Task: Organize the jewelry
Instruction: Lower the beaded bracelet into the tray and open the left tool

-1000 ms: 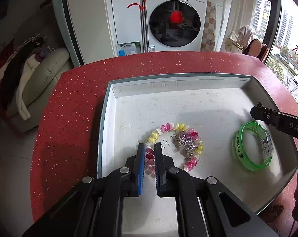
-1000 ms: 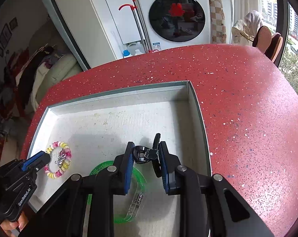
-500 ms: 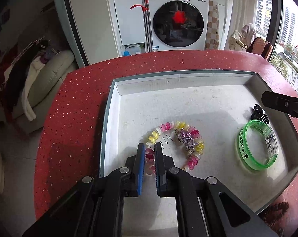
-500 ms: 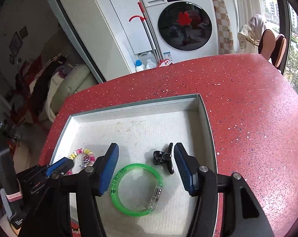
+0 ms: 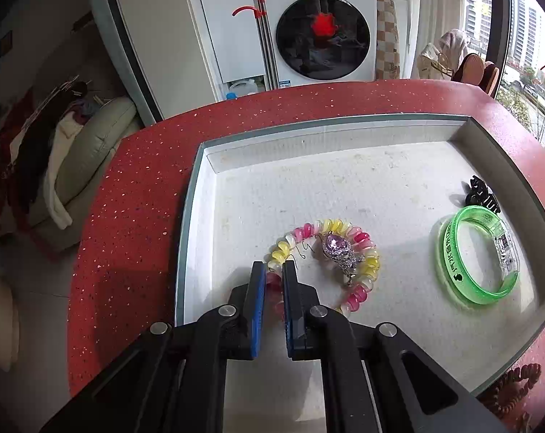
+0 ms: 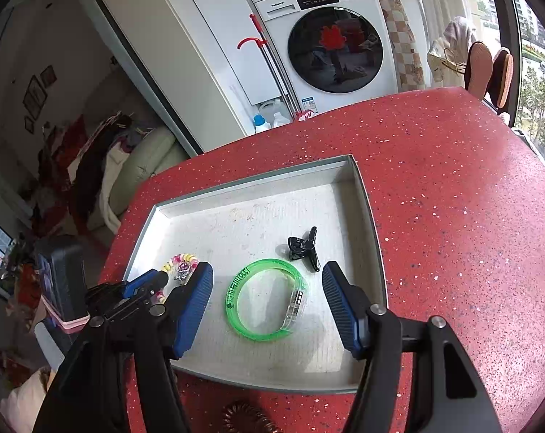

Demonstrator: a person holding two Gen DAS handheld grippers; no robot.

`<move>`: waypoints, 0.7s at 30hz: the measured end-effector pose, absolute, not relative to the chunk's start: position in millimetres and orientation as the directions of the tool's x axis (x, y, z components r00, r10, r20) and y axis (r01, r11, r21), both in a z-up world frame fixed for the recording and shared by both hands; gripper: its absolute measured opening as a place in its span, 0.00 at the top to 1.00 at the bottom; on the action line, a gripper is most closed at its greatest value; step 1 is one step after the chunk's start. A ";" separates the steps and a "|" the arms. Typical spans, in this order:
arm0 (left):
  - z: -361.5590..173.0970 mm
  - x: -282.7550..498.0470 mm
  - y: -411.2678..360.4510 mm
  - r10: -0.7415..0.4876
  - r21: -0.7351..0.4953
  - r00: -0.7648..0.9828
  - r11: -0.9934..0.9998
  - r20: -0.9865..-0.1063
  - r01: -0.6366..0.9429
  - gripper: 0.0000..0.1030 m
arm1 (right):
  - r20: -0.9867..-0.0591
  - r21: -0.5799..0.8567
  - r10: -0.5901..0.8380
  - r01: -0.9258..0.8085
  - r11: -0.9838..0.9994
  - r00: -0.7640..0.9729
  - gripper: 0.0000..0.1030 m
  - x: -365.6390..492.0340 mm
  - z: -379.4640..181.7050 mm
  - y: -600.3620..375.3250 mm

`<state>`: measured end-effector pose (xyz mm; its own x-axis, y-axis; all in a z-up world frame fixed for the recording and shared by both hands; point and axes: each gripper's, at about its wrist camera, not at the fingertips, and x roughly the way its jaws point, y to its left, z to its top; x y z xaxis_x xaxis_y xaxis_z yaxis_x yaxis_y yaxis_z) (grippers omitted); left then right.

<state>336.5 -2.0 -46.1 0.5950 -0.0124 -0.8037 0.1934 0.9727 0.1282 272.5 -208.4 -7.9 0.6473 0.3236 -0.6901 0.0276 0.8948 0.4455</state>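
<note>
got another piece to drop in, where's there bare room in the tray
The far half of the tray is bare, from the back wall down to the coil bracelet and black clip. The near strip is crowded: coil bracelet in the shut left tool, green bangle, clip beside it.

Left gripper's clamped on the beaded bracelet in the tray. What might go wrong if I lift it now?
1. The left gripper pinches only one edge of the pink-and-yellow beaded bracelet; it may slip or swing.
2. The silver purple-stone pendant lies across the bracelet and could snag or drop off.
3. The right gripper, jaws opening, hangs above the green translucent bangle, near your path.
</note>
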 end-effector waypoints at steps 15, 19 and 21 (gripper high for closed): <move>-34.0 331.7 0.1 -0.052 0.091 0.617 0.976 -0.785 0.198 0.73 | -0.671 0.493 0.357 0.033 0.869 0.650 0.34 246.5 -8.8 -210.2; -25.4 327.6 0.8 -0.095 0.054 0.625 0.975 -0.775 0.215 0.73 | -0.666 0.497 0.361 0.027 0.867 0.653 0.31 240.6 -8.5 -210.4; -18.2 323.9 2.9 -0.140 0.006 0.626 0.974 -0.767 0.225 0.73 | -0.664 0.492 0.356 0.026 0.870 0.657 0.27 236.9 -7.4 -210.4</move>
